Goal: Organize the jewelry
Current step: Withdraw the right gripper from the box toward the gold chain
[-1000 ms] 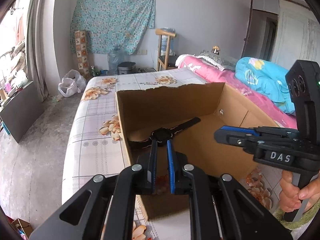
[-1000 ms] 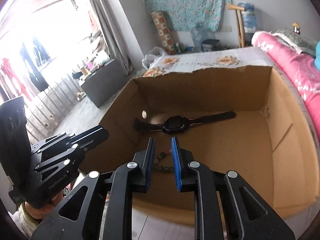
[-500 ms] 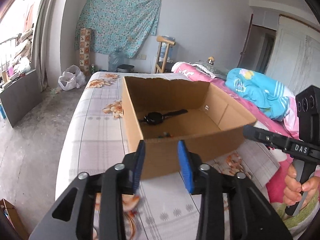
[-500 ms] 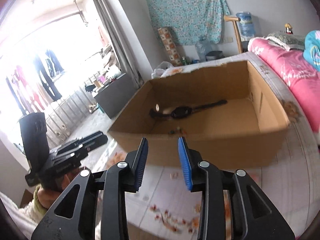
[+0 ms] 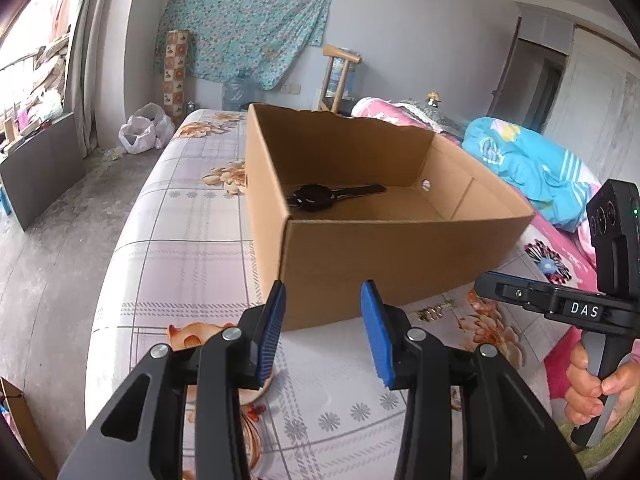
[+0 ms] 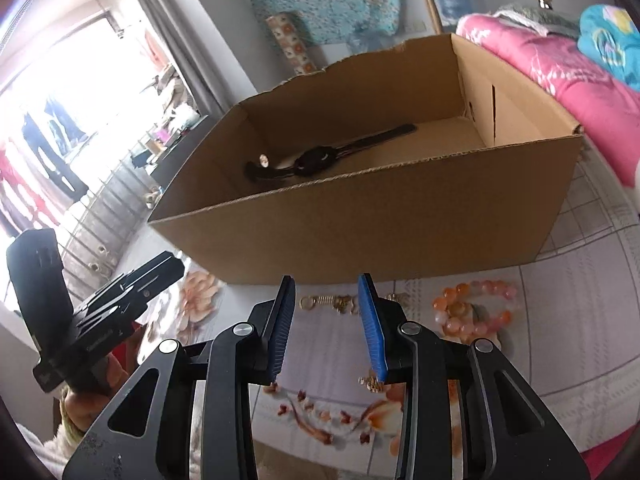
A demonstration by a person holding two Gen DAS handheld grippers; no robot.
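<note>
With a watch (image 6: 316,159) already inside the cardboard box (image 6: 400,220) and both the left gripper (image 5: 322,316) and right gripper (image 6: 328,320) spread and empty, the right should drop squarely over the gold chain (image 6: 340,302) just before the box's near wall, beside the bead bracelet (image 6: 474,312), pinching low.

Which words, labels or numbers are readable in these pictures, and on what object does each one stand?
"DAS": white letters on a small black label on the right hand-held gripper, seen in the left wrist view.
Faint embossed lettering on the side of the left hand-held gripper, in the right wrist view: too blurred to read.
The cardboard box shows no print on its visible walls.
</note>
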